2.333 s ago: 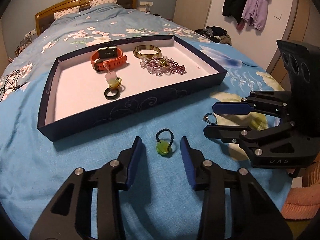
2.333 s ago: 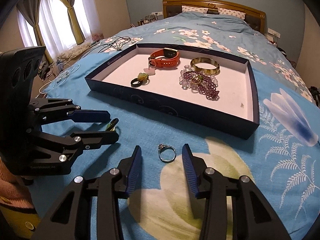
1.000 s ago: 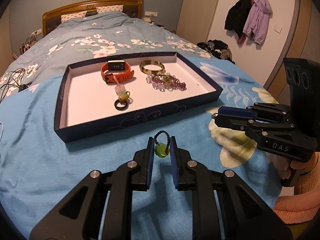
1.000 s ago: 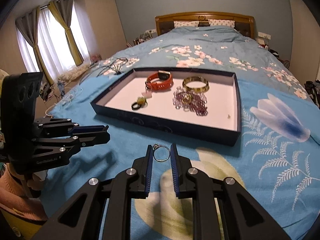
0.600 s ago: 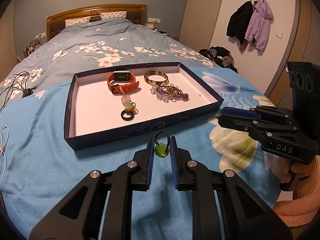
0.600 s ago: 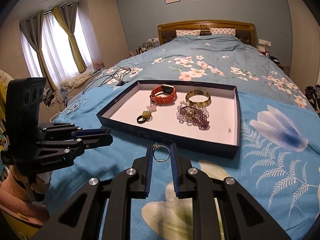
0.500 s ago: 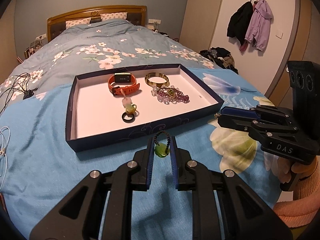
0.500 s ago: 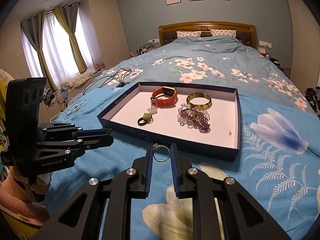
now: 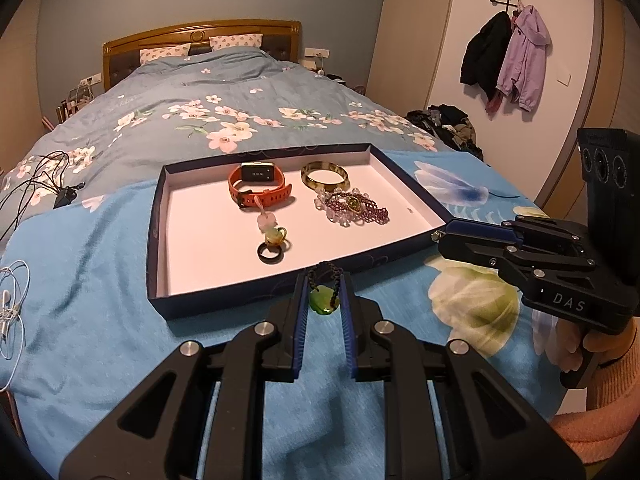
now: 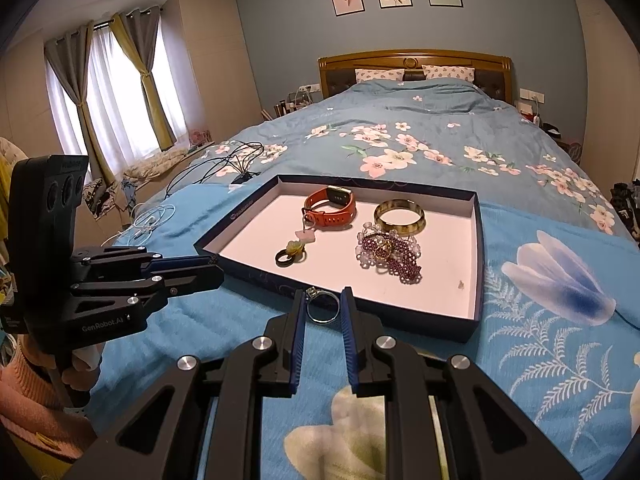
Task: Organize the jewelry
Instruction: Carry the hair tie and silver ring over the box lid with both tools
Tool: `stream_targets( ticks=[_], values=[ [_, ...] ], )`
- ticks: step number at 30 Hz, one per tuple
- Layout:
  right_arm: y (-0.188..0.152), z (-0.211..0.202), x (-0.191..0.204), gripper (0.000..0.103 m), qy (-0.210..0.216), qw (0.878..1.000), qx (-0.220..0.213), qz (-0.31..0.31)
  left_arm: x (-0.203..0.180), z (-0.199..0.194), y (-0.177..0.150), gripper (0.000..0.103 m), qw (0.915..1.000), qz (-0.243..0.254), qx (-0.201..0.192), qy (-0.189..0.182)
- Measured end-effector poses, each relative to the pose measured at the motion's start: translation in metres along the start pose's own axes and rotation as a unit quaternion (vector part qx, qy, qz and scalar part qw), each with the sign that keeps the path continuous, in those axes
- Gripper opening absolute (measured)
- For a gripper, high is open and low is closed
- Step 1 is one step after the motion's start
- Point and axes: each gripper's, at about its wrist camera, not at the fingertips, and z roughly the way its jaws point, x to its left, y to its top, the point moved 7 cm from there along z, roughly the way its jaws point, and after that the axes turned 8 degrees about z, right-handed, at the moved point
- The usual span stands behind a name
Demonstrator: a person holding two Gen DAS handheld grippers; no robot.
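Left claw (image 9: 324,300), nearest its own camera, closed on a green pendant ring (image 9: 324,303) with a dark braided loop, the piece lifted clear of the blue bedspread (image 9: 100,280) and held just short of the near wall of the tray (image 9: 154,248); right claw (image 10: 323,308), closed on a thin silver ring (image 10: 322,307) with a small setting at its upper left, likewise raised before the tray's near wall (image 10: 472,320). Each claw appears in the other's view: the right one (image 9: 440,236) at the tray's near right corner, the left one (image 10: 214,264) at its near left corner. Inside the dark-walled, white-floored tray, near to far: a black ring (image 9: 269,253) touching a yellow-green charm (image 9: 274,236) and a pale pink charm (image 9: 266,221) in a short line toward the middle; a heap of purple and clear beads (image 9: 352,208) toward the right side; an orange smartwatch (image 9: 258,186) by the far wall; a gold-toned bangle (image 9: 324,174) beside it to the right, touching the far edge of the beads. Beyond the tray, the floral quilt (image 9: 224,120) runs to a wooden headboard (image 9: 200,36); tangled cables (image 9: 36,184) lie at the bed's left edge
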Motion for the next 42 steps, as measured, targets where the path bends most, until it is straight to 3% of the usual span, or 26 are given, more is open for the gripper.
stream_targets(
  ticks=[42],
  values=[
    [0.023,0.013,-0.01,0.016,-0.009,1.0,-0.013,0.001,0.018,0.006,0.025,0.016,0.9997,-0.003,-0.015,0.017]
  ],
)
